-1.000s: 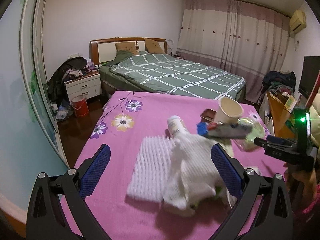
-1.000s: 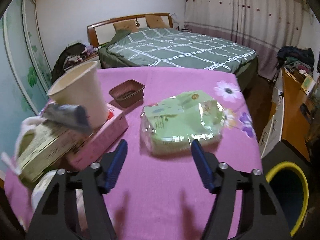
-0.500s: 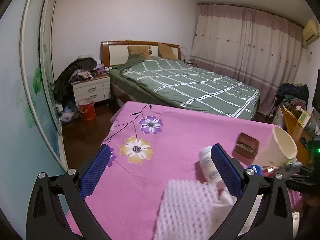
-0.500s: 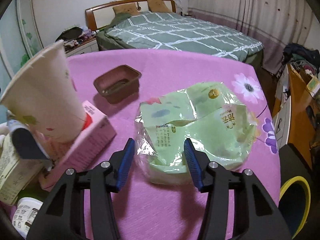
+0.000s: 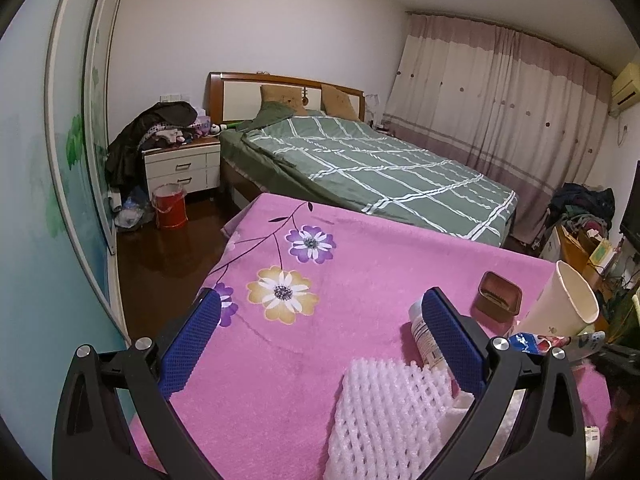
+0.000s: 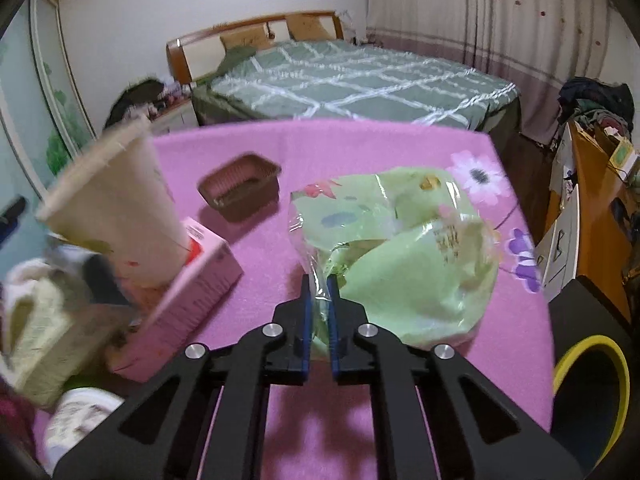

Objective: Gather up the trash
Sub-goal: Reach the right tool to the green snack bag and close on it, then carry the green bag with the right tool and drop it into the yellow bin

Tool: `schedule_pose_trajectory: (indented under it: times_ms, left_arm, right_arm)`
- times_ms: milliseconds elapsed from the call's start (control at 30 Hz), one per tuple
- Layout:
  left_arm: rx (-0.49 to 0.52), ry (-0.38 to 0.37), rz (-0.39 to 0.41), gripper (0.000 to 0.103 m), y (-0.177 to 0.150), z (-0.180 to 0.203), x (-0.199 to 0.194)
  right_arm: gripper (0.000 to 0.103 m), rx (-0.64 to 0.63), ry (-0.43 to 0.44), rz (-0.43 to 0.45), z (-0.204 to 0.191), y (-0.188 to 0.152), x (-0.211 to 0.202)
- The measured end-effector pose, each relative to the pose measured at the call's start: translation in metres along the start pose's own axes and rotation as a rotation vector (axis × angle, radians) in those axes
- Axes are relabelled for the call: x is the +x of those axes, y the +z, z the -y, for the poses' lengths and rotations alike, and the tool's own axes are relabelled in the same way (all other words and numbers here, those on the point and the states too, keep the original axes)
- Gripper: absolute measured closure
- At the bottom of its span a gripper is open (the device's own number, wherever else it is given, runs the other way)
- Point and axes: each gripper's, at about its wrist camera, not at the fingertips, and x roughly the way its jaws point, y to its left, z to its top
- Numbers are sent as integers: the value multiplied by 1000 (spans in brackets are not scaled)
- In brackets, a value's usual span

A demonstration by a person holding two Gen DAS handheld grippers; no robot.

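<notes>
My right gripper [image 6: 319, 300] is shut on the near left edge of a crumpled green plastic bag [image 6: 408, 256] lying on the pink flowered tablecloth [image 6: 360, 148]. A yellow-rimmed bin [image 6: 588, 396] stands on the floor at the lower right. My left gripper [image 5: 320, 340] is open and empty above the cloth [image 5: 360, 272]. White foam netting [image 5: 384, 420] lies under its right finger, with a white tub [image 5: 424, 332] behind it. A paper cup [image 5: 560, 304] leans at the right; it also shows in the right wrist view [image 6: 116, 204].
A brown plastic tray [image 6: 240, 188] sits mid-table, also seen in the left wrist view [image 5: 498, 300]. A pink carton [image 6: 180, 296] and a pale box [image 6: 44, 336] lie left of the bag. A green bed [image 5: 360, 168], nightstand [image 5: 182, 170] and red bucket [image 5: 170, 212] stand beyond.
My right gripper moved in and closed on the green bag's edge. My left gripper swung left, away from the foam netting and trash pile, staying open.
</notes>
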Motion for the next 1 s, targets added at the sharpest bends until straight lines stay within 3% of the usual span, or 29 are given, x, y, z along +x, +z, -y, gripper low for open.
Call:
schedule_pose_trajectory:
  times_ms: [167, 433, 567, 700, 867, 1000]
  left_arm:
    - [3, -2, 2, 4, -2, 0, -2]
    - [18, -12, 6, 4, -4, 7, -11]
    - [25, -15, 11, 4, -5, 9, -13]
    - [25, -16, 11, 4, -5, 9, -14]
    - [25, -16, 11, 4, -5, 10, -14]
    - [31, -18, 9, 4, -5, 11, -15]
  right_arm:
    - [96, 47, -17, 88, 14, -7, -55]
    - [96, 227, -231, 121, 101, -55, -118]
    - [96, 324, -315, 77, 149, -82, -121]
    - [92, 393, -341, 1, 187, -104, -102]
    - [80, 454, -352, -45, 215, -123, -81]
    - [78, 483, -355, -28, 216, -122, -86]
